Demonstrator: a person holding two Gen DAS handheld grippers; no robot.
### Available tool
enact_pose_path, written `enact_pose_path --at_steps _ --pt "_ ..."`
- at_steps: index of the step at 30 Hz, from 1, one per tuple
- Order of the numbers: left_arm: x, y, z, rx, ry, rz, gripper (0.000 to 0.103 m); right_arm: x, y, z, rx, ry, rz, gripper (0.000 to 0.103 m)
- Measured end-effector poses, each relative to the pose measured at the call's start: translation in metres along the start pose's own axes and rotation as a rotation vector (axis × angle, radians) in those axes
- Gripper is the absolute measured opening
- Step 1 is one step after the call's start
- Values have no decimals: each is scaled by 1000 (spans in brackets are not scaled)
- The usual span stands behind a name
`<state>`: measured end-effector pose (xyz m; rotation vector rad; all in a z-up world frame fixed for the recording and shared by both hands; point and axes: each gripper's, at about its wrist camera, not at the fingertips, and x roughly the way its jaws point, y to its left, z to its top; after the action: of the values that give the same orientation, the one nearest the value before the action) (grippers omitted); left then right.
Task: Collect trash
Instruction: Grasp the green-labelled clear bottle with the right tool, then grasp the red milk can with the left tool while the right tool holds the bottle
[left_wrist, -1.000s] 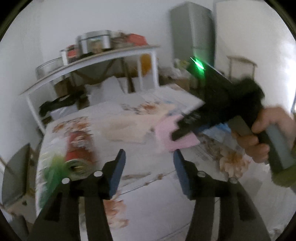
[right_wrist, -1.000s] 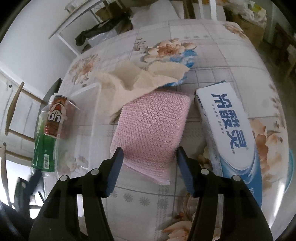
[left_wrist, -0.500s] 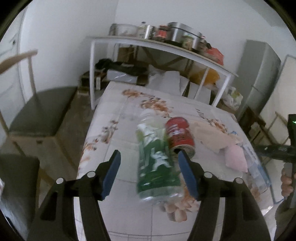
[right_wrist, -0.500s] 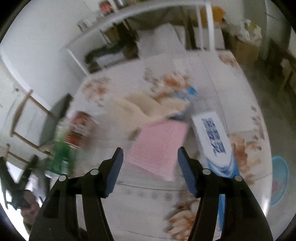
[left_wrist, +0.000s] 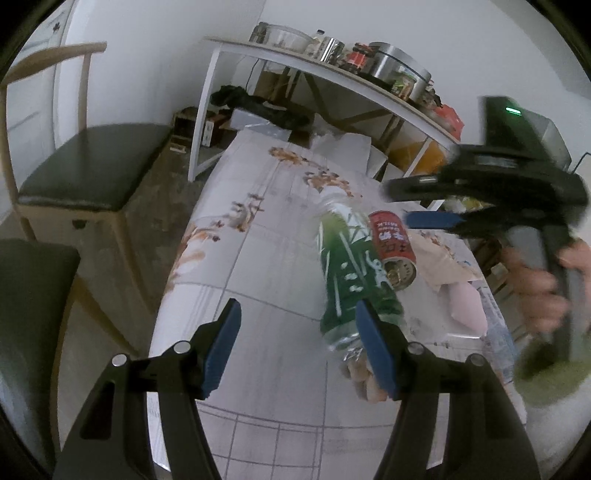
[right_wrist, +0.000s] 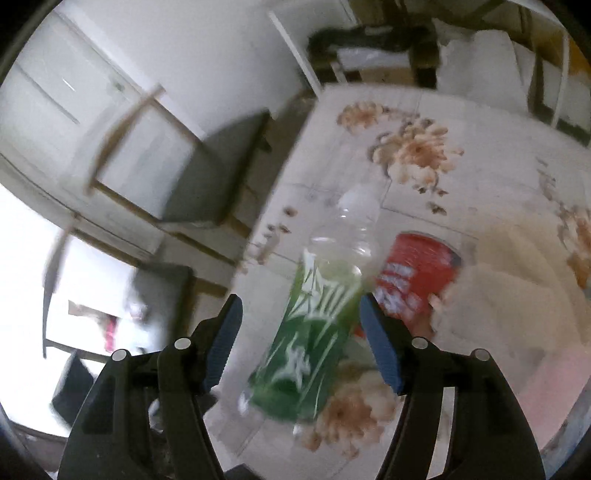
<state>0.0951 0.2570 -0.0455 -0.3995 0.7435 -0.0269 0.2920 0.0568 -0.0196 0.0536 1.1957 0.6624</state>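
Right gripper (right_wrist: 301, 343) fingers opening, empty, over green bottle (right_wrist: 314, 332) lying on counter (right_wrist: 406, 110). Left gripper (left_wrist: 299, 349) wide, empty. Rec: straddle mid-label, clear of red can (right_wrist: 417, 277).

Green-labelled bottle (right_wrist: 314, 332) lying beside red can (right_wrist: 417, 280) on floral table (right_wrist: 480, 122)

The right tongs (right_wrist: 299, 339), jaws opening, have swung from the pink cloth to above the green bottle (right_wrist: 314, 332); the left tongs (left_wrist: 297, 349) now have it ahead-right.
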Motion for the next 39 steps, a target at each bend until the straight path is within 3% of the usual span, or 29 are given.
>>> enact_pose_path --at_steps 4,10,21,28,39 --pt "2 4 -2 -18 4 -26 62 33 9 7 -18 69 -122 62" --pt "7 8 -3 -31 6 -56 62 53 23 8 -86 91 -268 63" --pt "2 13 -3 -42 -9 -49 62 94 28 17 -117 149 -375 63" --pt "-1 21 -2 -58 -21 -25 62 90 32 8 -141 132 -317 58" --pt "1 32 6 -91 -39 -20 62 -8 18 -39 -121 -24 -124 57"
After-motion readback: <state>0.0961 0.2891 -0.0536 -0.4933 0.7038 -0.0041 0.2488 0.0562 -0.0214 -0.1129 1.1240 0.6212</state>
